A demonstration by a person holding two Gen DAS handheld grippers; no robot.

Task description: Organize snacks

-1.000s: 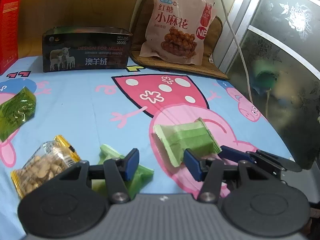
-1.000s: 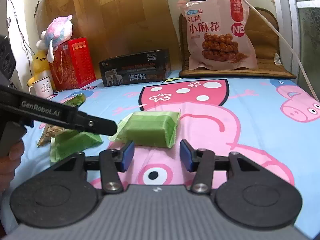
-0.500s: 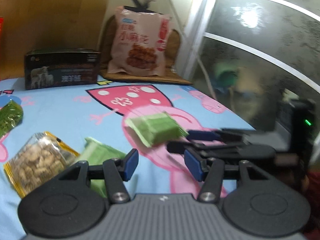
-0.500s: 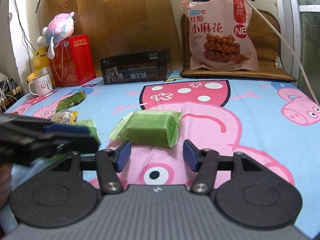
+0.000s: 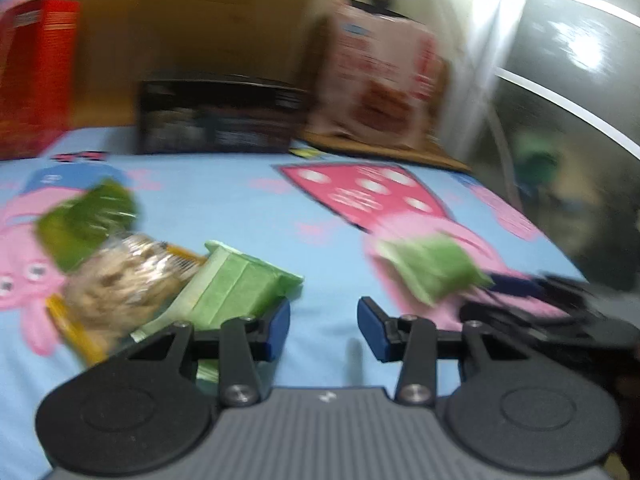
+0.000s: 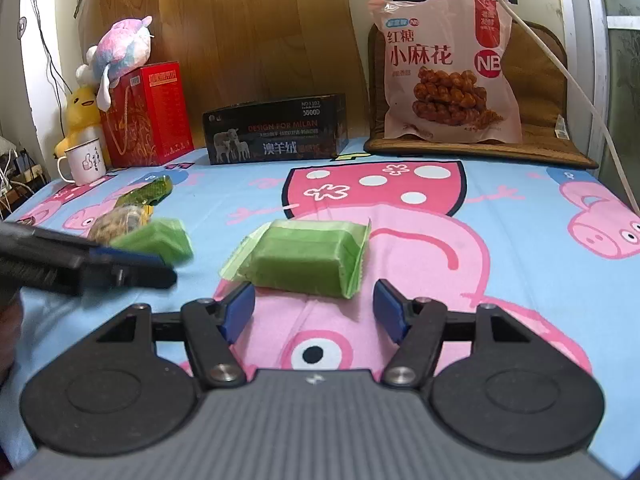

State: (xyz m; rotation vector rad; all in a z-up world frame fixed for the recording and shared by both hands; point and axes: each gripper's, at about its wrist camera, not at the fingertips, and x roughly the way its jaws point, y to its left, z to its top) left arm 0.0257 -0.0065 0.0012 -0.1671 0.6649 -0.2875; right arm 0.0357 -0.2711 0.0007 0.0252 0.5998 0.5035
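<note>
A green wrapped cake packet (image 6: 306,256) lies on the cartoon sheet just ahead of my open, empty right gripper (image 6: 314,312); it also shows blurred in the left wrist view (image 5: 432,266). A second green packet (image 5: 236,290) lies by the left finger of my open, empty left gripper (image 5: 324,326), next to a clear nut packet (image 5: 120,280) and a dark green packet (image 5: 86,218). The left gripper shows in the right wrist view (image 6: 132,268) beside that second packet (image 6: 160,240). The right gripper shows at the right of the left wrist view (image 5: 552,292).
At the back stand a dark box (image 6: 276,130), a large pink snack bag (image 6: 448,68) on a brown cushion, a red gift bag (image 6: 150,114), plush toys and a white mug (image 6: 82,160). A white cable (image 6: 560,64) hangs at the right.
My left gripper has swung leftward and opened wider, now over the second green packet and nuts. The right gripper has opened slightly and barely moved.
</note>
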